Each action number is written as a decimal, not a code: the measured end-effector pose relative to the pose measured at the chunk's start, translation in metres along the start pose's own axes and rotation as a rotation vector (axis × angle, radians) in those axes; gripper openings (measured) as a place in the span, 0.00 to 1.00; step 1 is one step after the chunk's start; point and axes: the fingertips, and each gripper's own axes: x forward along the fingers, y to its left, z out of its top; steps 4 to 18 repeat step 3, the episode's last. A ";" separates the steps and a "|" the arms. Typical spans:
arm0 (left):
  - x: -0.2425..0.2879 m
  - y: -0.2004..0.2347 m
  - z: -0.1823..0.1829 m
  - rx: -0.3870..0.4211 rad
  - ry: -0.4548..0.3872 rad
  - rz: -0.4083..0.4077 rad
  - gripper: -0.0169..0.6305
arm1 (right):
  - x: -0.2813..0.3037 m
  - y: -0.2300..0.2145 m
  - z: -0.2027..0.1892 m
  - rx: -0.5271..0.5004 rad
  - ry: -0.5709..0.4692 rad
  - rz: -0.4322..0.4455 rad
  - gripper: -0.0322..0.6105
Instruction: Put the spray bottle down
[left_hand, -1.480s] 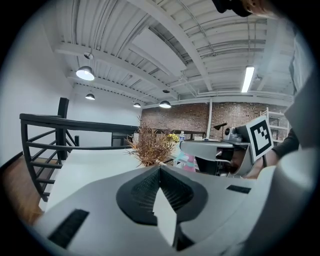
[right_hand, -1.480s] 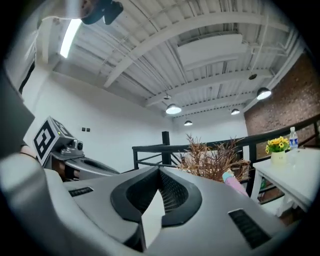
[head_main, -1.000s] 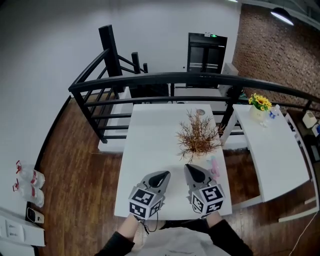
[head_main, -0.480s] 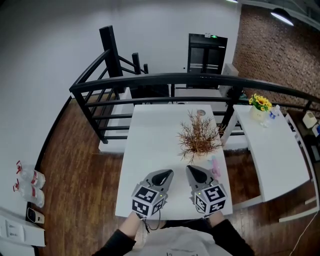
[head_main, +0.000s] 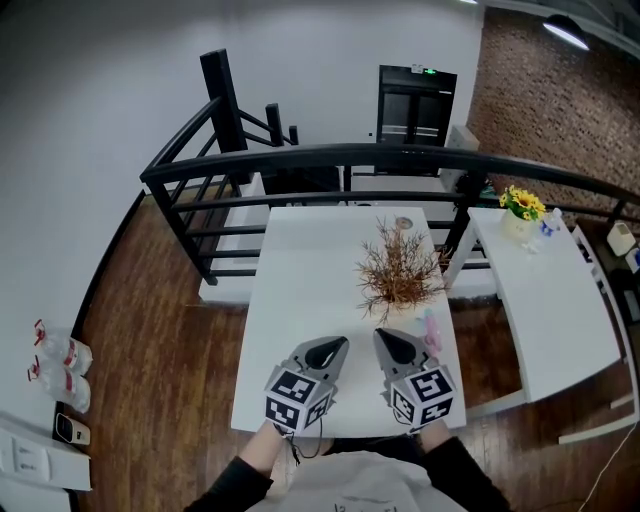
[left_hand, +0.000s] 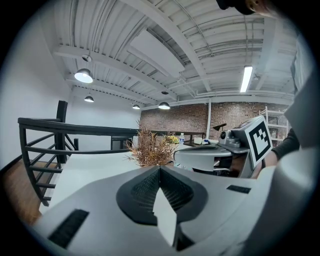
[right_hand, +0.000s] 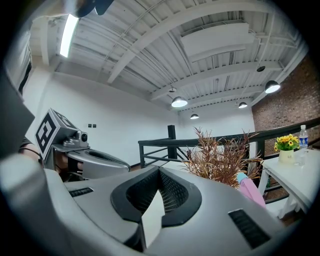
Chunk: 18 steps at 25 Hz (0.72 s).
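Left gripper view looks along the left gripper (left_hand: 159, 168), and its two dark ribbed pads are pressed together at the tips with nothing between them. The right gripper (right_hand: 160, 170) is the same: jaws closed tip to tip and empty. From where the head view looks down, the pair sit side by side over the near edge of a white table (head_main: 300, 290), each held by a hand in a dark sleeve, marker cubes toward the person and noses pointing up the tabletop.

Just to the right of the right gripper's nose is the pink spray bottle (head_main: 429, 334), out of both grippers, on the table close to its right edge. It looks to be lying along the tabletop, though I cannot be sure of that. In the right gripper view its pale blue top shows at the foot of the plant.

Beyond the bottle and the grippers, a bushy dried brown plant (head_main: 399, 275) stands on the right half of the table. A small round object (head_main: 403, 223) sits near the far edge.

A black railing (head_main: 330, 156) curves behind the table. To the right, past the gap, a second white table (head_main: 560, 320) carries a pot of yellow flowers (head_main: 521, 205) and a small clear bottle (head_main: 548, 224). The floor is dark wood (head_main: 150, 320), and far left a few clear bottles with red labels (head_main: 58, 362) lie by the wall.
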 end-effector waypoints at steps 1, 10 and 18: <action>0.000 0.000 0.000 -0.001 0.001 0.000 0.03 | 0.000 0.001 0.000 0.000 0.000 0.002 0.05; 0.000 -0.001 -0.001 -0.002 0.003 0.001 0.03 | 0.000 0.001 0.000 0.001 -0.001 0.004 0.05; 0.000 -0.001 -0.001 -0.002 0.003 0.001 0.03 | 0.000 0.001 0.000 0.001 -0.001 0.004 0.05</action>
